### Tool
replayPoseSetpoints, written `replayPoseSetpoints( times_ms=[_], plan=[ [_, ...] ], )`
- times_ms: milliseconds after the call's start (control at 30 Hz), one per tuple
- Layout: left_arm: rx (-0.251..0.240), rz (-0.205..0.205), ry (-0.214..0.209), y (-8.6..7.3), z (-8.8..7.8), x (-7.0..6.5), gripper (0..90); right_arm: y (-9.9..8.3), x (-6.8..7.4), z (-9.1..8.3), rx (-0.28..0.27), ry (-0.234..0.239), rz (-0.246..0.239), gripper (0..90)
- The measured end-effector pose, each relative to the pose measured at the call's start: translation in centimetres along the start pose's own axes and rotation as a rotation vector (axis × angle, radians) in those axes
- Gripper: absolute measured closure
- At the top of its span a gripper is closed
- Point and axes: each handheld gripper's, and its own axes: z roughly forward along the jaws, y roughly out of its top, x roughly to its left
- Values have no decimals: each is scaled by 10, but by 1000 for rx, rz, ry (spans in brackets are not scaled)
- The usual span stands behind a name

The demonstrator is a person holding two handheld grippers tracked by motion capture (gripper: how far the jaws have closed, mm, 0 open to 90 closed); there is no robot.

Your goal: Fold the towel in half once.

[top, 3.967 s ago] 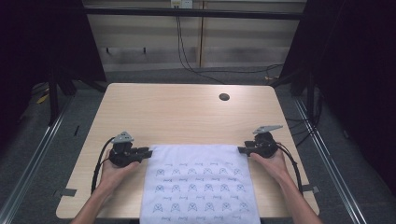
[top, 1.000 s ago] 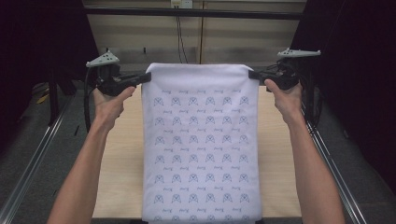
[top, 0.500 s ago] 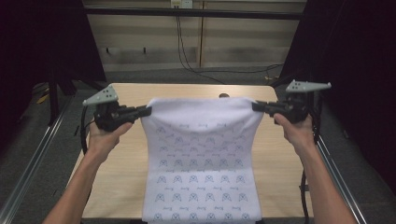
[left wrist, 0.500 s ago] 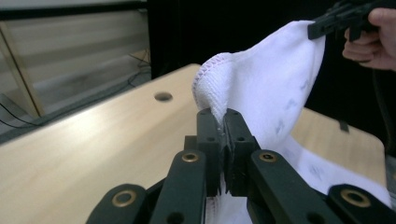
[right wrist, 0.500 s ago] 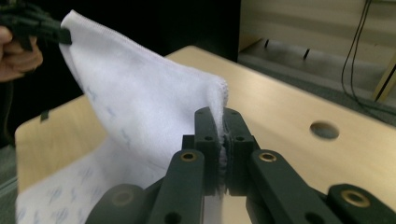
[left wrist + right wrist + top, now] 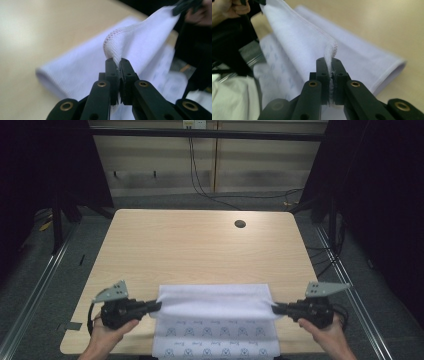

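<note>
At the left of the high view the person's left hand [image 6: 107, 332] holds the left tool [image 6: 156, 307] low over the near part of the bench [image 6: 200, 245], its jaws pointing inward to the right; the jaws are clamped tight on a corner of the white cloth [image 6: 215, 302], and the left tool's own view shows the stitched hem [image 6: 112, 47] pinched between the two black jaws with no gap to spare; a grey three-cornered plate [image 6: 112, 292] sits on top of this tool. Between the two tools the cloth lies across the near edge of the bench, its held upper edge folded over so that a plain white band faces up, while the part below it shows rows of small blue printed figures [image 6: 215, 332] and runs off the near edge; farther back on the bare wood is a small dark round hole [image 6: 240, 224], well apart from the cloth. At the right the right hand [image 6: 327, 337] holds the right tool [image 6: 274, 309], jaws pointing inward to the left; they too are closed hard on the cloth's other corner, the hem nipped between them in that tool's view.
</note>
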Motion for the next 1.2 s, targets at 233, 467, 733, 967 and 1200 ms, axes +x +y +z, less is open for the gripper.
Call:
replayPoseSetpoints(
  times_ms=[233,467,733,967,1200],
  plan=[
    [212,-34,-66,-28,19,-2,870,-55,-5,40,225,40,96,866],
    [301,-33,-26,-32,36,5,871,-56,-7,52,276,12,79,869],
    [245,-62,13,-26,45,24,873,-46,-17,62,249,-62,64,872],
    [186,-33,93,1,72,68,874,-29,-45,78,210,-114,86,872],
    [131,-94,150,28,96,117,875,1,-88,102,195,-165,117,873]
  ],
)
